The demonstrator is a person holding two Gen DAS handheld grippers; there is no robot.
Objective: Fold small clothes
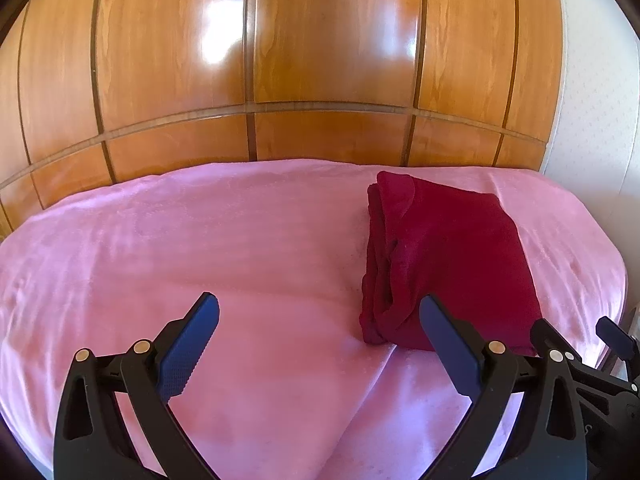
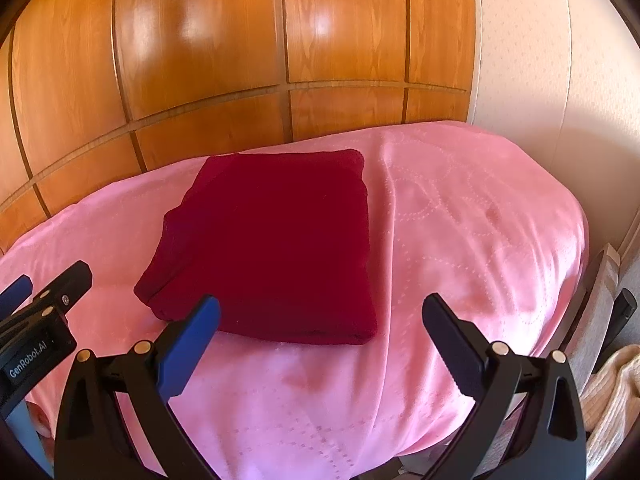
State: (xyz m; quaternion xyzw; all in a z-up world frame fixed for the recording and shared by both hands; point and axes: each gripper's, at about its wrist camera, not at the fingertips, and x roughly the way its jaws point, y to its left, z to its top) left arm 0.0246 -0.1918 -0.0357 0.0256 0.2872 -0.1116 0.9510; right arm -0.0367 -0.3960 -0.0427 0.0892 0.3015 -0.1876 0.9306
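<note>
A dark red garment (image 1: 448,260) lies folded into a thick rectangle on the pink blanket (image 1: 200,248); in the right wrist view the garment (image 2: 276,248) sits left of centre. My left gripper (image 1: 320,308) is open and empty, held over the blanket just left of the garment's near corner. My right gripper (image 2: 320,308) is open and empty, just in front of the garment's near edge. The left gripper also shows at the left edge of the right wrist view (image 2: 44,292), and the right gripper at the right edge of the left wrist view (image 1: 576,336).
The pink blanket (image 2: 460,240) covers a raised surface against a glossy wooden wardrobe (image 1: 320,60). A pale wall (image 2: 540,60) stands at the right. A beige knitted cloth (image 2: 612,396) lies beyond the surface's right edge, low down.
</note>
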